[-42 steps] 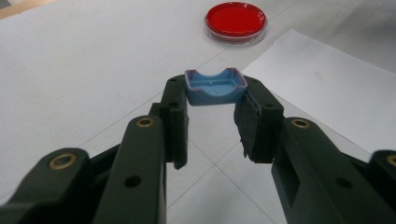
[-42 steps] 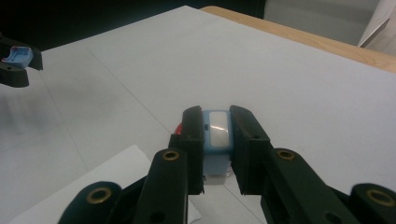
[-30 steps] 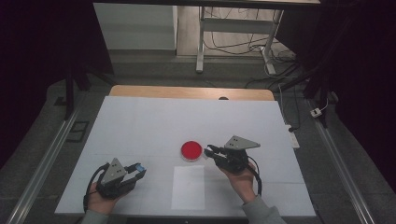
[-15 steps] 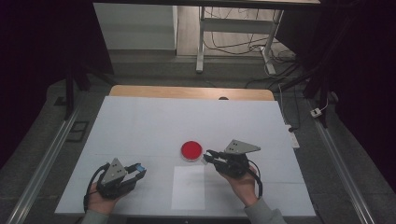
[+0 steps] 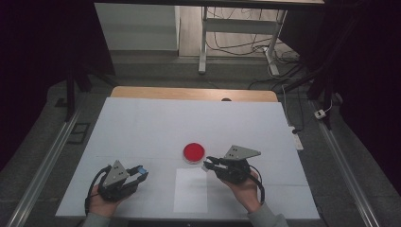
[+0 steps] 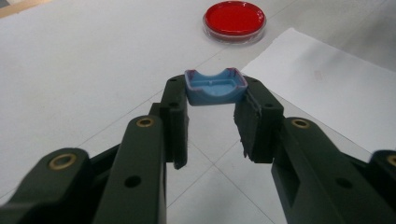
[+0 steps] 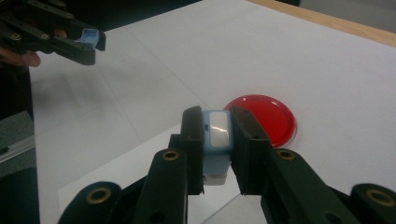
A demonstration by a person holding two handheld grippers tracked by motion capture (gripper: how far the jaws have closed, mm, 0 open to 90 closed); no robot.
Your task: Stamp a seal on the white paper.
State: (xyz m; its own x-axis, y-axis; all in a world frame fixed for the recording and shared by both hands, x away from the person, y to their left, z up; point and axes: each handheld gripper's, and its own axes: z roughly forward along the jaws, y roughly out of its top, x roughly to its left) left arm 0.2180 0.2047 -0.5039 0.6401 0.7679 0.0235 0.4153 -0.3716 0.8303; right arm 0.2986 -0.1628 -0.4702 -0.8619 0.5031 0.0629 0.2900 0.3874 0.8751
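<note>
With the left gripper (image 6: 212, 100) squeezing a blue cap (image 6: 215, 86) and the right gripper (image 7: 217, 133) squeezing a white-blue piece (image 7: 217, 140), both needed steady lining up over the red dish (image 5: 194, 152).

The fingers (image 7: 194, 140) hide the sides of the pale blue piece (image 7: 217, 140).

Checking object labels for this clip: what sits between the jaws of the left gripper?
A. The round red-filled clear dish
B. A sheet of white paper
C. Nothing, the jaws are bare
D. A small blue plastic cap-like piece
D: in the left gripper view, the left gripper clamps a small blue plastic cap-like piece at its tips, while the round red-filled clear dish and the sheet of white paper lie apart on the table beyond.
</note>
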